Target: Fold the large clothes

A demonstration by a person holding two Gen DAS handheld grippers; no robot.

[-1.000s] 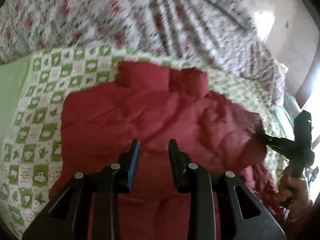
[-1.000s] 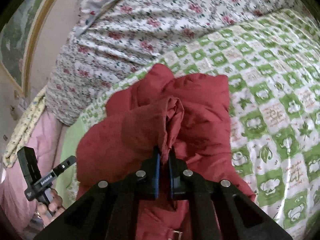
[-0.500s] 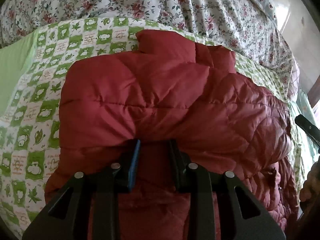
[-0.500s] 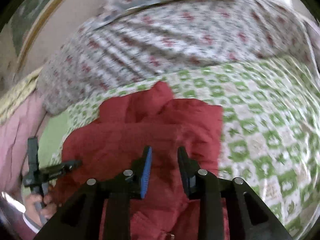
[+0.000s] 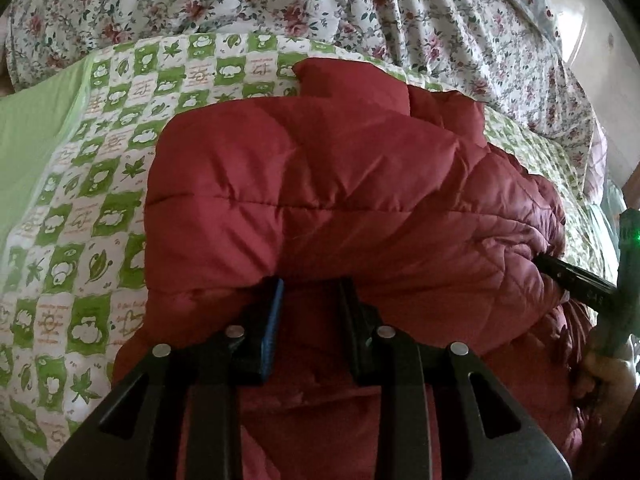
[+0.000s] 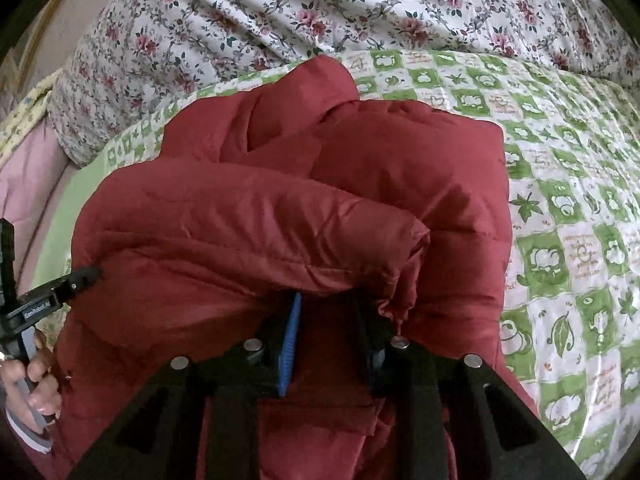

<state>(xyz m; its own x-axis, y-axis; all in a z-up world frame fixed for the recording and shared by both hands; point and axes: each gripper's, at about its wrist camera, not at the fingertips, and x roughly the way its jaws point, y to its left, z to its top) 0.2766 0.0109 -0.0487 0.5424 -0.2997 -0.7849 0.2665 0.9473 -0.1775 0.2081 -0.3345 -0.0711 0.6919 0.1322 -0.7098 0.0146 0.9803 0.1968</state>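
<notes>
Our left gripper (image 5: pixel 310 292) and right gripper (image 6: pixel 328 308) both stand parted, holding nothing, tips tucked under a puffy fold of the red jacket (image 5: pixel 340 200). Beyond the jaws lies the green quilt (image 6: pixel 560 208), then floral bedding (image 5: pixel 280 0).

The fingertips of the left gripper (image 5: pixel 311 286) disappear under a fold of the puffy dark red quilted jacket (image 5: pixel 340 184). At the frame's bottom edge the jacket's lower part is cut off. The right gripper (image 6: pixel 326 300) likewise hides its fingertips beneath a rolled red fold.
</notes>
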